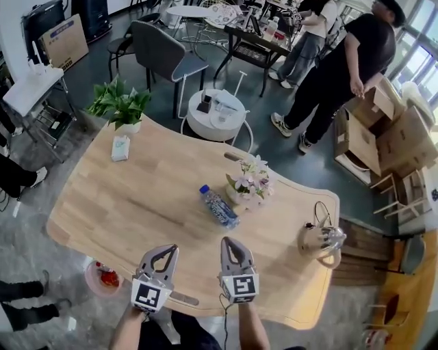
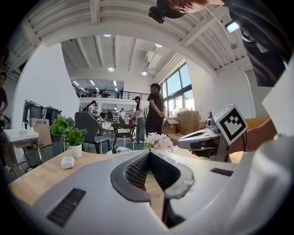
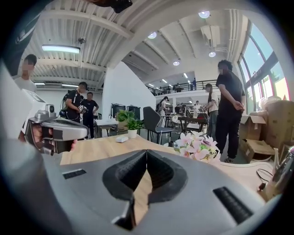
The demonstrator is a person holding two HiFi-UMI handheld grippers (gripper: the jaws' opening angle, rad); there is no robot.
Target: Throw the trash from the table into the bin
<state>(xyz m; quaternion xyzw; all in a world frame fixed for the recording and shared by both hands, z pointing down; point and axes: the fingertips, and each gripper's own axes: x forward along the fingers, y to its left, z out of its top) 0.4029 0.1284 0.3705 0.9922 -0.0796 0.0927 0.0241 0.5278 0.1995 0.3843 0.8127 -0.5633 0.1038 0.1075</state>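
Beyond the closed, empty left gripper (image 1: 170, 249) and right gripper (image 1: 228, 240), a bottle (image 1: 219, 207) lies beside flowers (image 1: 250, 184).

Plants, furniture and bystanders around the work area
A leafy potted plant (image 1: 120, 102) stands far left, with a small white pack (image 1: 120, 147) just nearer. Pink flowers (image 1: 250, 184) sit centre-right. Farther off are a round white side table (image 1: 215, 115), a grey chair (image 1: 156, 46), a person in black (image 1: 352, 58) and, at right, open cardboard boxes (image 1: 400, 140).

A high white hall under a ribbed ceiling (image 3: 92, 32) with round lights (image 3: 205, 14), tall windows (image 2: 177, 87) along one side, dark grey floor (image 1: 89, 78), a grey chair (image 1: 164, 48), a round white side table (image 1: 205, 128) and stacked cardboard boxes (image 1: 397, 137) nearby
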